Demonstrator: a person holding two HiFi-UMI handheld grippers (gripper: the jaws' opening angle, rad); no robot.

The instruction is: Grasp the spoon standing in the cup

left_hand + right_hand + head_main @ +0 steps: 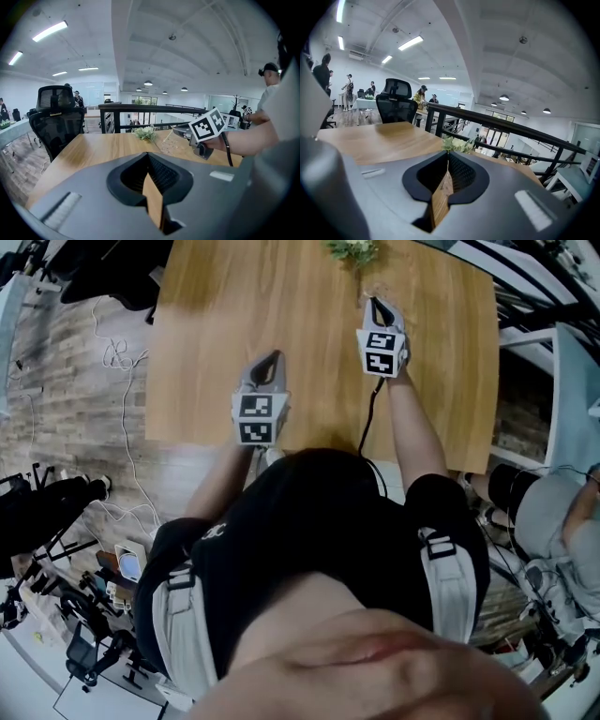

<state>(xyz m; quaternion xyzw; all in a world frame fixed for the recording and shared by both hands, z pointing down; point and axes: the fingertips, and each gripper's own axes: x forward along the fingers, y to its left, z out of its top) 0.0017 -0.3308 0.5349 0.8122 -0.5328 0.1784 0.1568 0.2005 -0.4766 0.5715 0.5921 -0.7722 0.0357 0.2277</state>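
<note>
A clear glass cup (171, 143) stands on the wooden table (234, 306) beside a small bunch of flowers (145, 133). The thin spoon (168, 138) leans up out of the cup to the tip of my right gripper (175, 131). That gripper's jaws are closed together on the handle's top end. In the head view the right gripper (374, 302) sits at the table's far side, just short of the flowers (352, 249). My left gripper (273, 356) is nearer and to the left, shut and holding nothing. The right gripper view hides the cup behind the jaws.
A black office chair (56, 117) stands at the table's left end. A dark railing (140, 108) runs behind the far edge. Cables lie on the floor (112, 352) to the left. Another person stands at the right (269, 89).
</note>
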